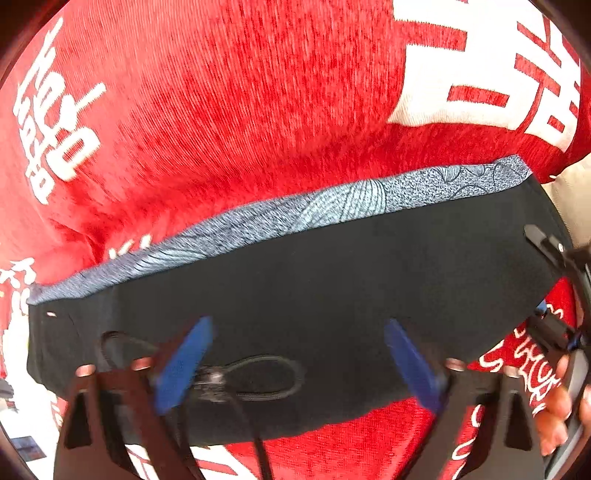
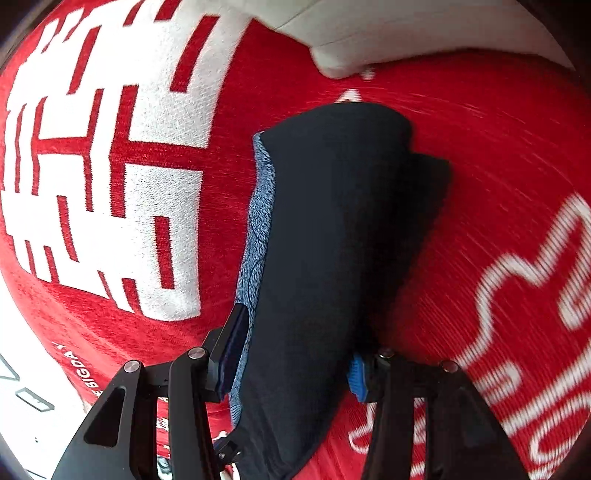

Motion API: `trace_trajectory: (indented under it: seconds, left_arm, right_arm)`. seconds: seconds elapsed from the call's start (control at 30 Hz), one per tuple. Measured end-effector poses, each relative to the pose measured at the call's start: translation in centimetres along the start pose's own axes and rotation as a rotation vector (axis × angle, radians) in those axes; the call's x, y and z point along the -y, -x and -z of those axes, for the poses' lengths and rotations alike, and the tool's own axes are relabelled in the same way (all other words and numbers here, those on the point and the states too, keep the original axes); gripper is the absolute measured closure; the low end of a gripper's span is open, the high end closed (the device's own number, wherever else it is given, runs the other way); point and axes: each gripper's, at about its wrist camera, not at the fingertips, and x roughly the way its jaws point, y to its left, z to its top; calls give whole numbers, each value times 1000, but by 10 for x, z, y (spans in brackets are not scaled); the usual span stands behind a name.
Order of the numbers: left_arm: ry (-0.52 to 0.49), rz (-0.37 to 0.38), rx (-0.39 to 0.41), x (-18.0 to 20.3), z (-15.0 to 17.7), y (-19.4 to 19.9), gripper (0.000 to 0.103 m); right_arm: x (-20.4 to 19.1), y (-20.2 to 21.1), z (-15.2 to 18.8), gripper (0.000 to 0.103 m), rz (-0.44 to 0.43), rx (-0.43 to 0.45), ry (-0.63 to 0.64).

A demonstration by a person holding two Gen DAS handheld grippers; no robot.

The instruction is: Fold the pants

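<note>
Black pants (image 1: 314,280) lie folded into a long band on a red blanket, with a blue-grey patterned lining (image 1: 343,203) showing along the far edge. My left gripper (image 1: 299,363) hovers over them pointing steeply down, open, its blue pads (image 1: 186,363) astride the black drawstring loop (image 1: 266,376) without touching it. In the right wrist view the pants (image 2: 332,221) run away from the camera. My right gripper (image 2: 295,363) is shut on their near end, the fabric filling the gap between its pads (image 2: 232,347). The right gripper's fingers (image 1: 550,254) also show at the pants' right end.
The red blanket (image 1: 221,92) with large white lettering (image 2: 110,177) covers the whole surface under the pants. A white pillow or sheet (image 2: 388,33) lies beyond the far end. A hand (image 1: 554,410) shows at the lower right of the left wrist view.
</note>
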Motion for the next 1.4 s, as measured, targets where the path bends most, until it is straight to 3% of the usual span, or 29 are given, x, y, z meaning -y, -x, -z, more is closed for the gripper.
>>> trace_trajectory:
  seconds: [0.07, 0.1, 0.17, 0.3, 0.37, 0.47, 0.77, 0.83, 0.9, 0.97, 1.07, 1.1, 1.17, 1.4]
  left_arm:
    - [-6, -9, -5, 1, 1, -2, 22]
    - [-4, -7, -10, -1, 1, -3, 34]
    - [7, 6, -41, 0, 5, -13, 42]
    - [0, 18, -44, 9, 16, -31, 42]
    - [-31, -13, 24, 16, 25, -29, 43]
    - [-6, 9, 39, 12, 28, -28, 43]
    - [-10, 85, 110, 0, 38, -27, 43]
    - [-10, 123, 90, -9, 38, -24, 43]
    - [35, 174, 49, -39, 38, -18, 43]
    - [100, 195, 61, -78, 46, -2, 43]
    - [154, 175, 76, -142, 60, 16, 41]
    - [169, 169, 73, -161, 64, 18, 28]
    - [215, 139, 71, -210, 76, 21, 15]
    - [273, 67, 47, -297, 108, 23, 15]
  right_arm:
    - [-6, -7, -5, 51, 19, -29, 11]
    - [-7, -8, -5, 54, 29, -38, 13]
    - [-8, -9, -7, 88, 74, -63, 30]
    - [-11, -3, -7, 89, 22, -86, 27]
    - [-28, 1, -2, 89, 0, -96, 77]
    - [-57, 7, 6, 89, -23, -107, 156]
    - [-153, 2, 64, 89, 15, -169, 521]
    - [-170, -4, 81, 89, 35, -180, 597]
    - [-185, -8, 98, 89, 64, -180, 655]
    - [-200, -12, 117, 89, 110, -169, 733]
    - [-218, -26, 153, 89, 195, -167, 871]
    - [-224, -35, 170, 89, 237, -171, 935]
    - [-231, -51, 199, 89, 299, -178, 1036]
    - [-205, -139, 311, 86, 564, -232, 1355]
